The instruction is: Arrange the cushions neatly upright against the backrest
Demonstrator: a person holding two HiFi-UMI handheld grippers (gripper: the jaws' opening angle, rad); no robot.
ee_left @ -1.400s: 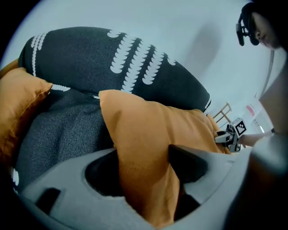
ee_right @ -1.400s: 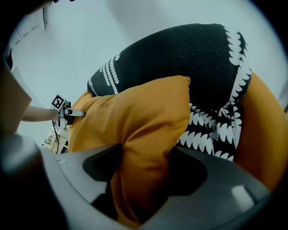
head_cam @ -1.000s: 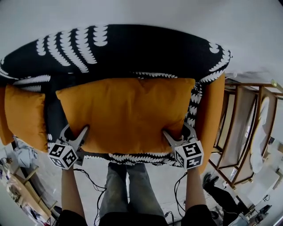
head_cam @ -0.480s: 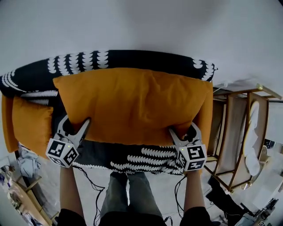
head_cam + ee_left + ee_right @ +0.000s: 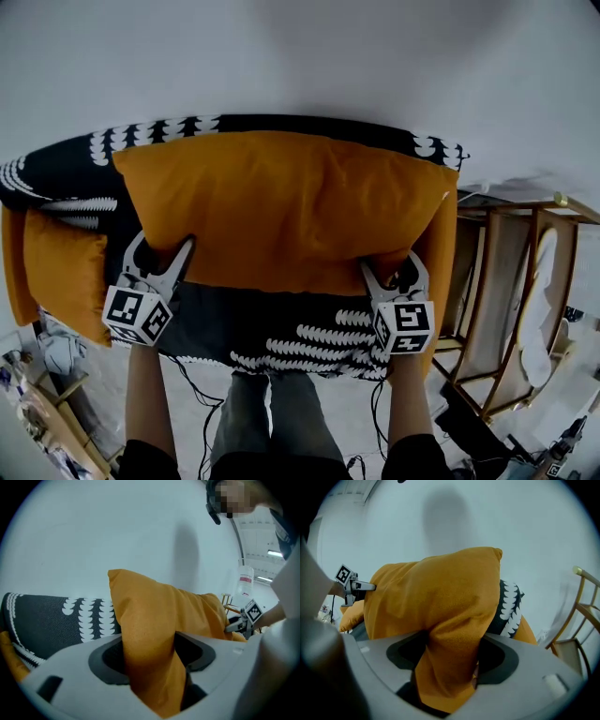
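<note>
The cushion (image 5: 281, 211) stands against the backrest (image 5: 150, 131). Left gripper (image 5: 161, 247) and right gripper (image 5: 391, 268) pinch its 2 bottom corners, jaws opening. If it isn't seated when freed, it may slump forward.

Looks like a mock living-room corner inside a work space tbh: a sofa (image 5: 309, 342) in a black-and-white cover with an orange cushion (image 5: 281, 211) against a bare white wall (image 5: 300, 56), but loose cables (image 5: 187, 375) trail underfoot, wooden frames (image 5: 511, 281) lean alongside, and there are office-style strip lights (image 5: 274, 553) overhead.
</note>
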